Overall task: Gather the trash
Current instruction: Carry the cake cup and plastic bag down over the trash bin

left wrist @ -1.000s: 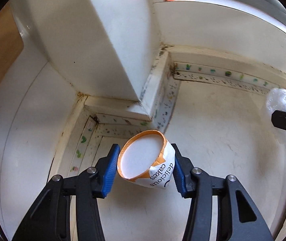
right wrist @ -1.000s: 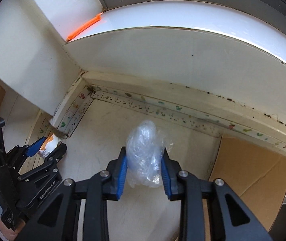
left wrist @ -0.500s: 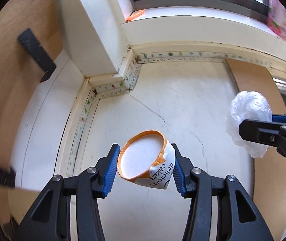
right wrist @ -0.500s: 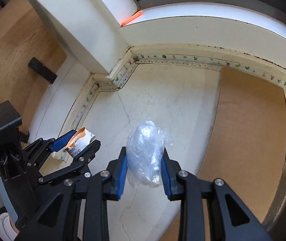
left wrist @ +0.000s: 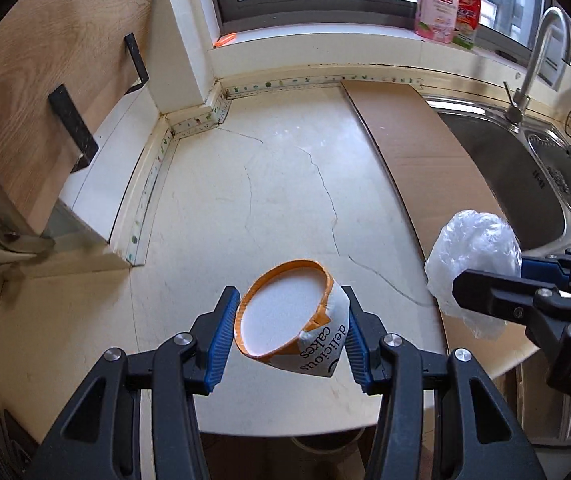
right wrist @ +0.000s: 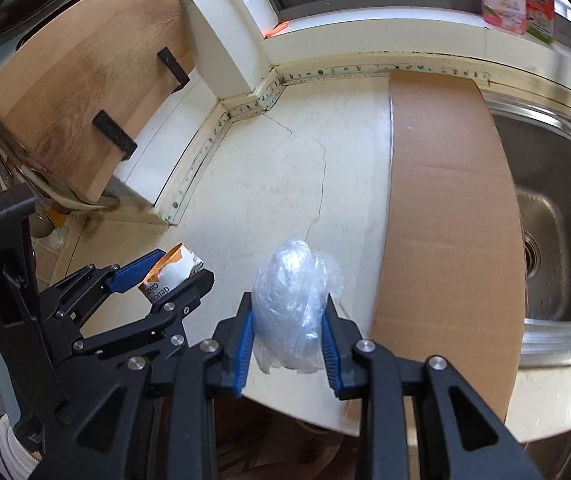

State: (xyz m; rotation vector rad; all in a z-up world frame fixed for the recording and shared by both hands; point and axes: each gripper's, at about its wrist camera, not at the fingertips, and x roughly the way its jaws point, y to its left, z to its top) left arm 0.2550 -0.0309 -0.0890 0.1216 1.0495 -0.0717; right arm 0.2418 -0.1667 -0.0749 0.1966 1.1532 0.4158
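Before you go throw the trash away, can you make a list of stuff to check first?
1. Left tool squeezes the cake wrapper: ok.
2. Right tool squeezes the plastic bag: ok.
3. Both pieces lifted off the counter: ok.
4. The tools are apart, not bumping: ok.
5. More trash left on the counter: none seen, ok.
6. Where the bin is: cannot tell, no bin clearly in view.
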